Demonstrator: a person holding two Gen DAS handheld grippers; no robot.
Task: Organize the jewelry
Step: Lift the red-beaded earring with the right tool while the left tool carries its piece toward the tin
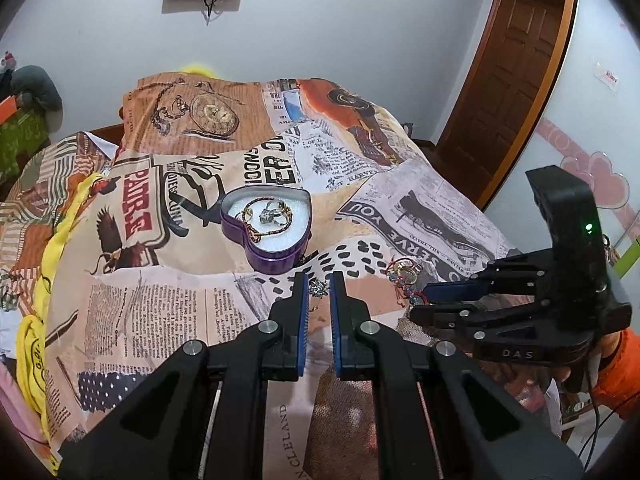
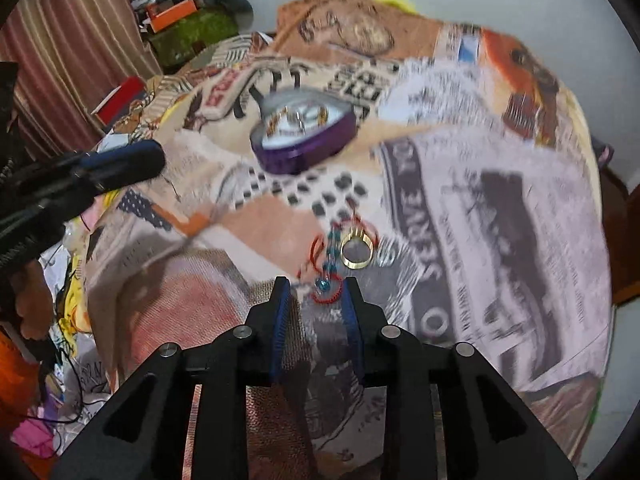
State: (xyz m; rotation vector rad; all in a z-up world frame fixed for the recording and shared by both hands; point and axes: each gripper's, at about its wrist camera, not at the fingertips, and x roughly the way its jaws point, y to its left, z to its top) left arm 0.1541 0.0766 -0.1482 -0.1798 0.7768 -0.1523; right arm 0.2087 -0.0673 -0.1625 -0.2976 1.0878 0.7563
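**2 tools over the loose jewelry**

Nearest us, the left tool stands with a narrow gap between its blue pads, a small silver brooch lying on the printed cloth between the tips; we cannot tell if they touch it. The right tool is parted wider, holding nothing, with a red-and-blue beaded bracelet at its tips and a gold ring just beyond. Farther back sits the purple heart-shaped tin, with rings and bangles inside.
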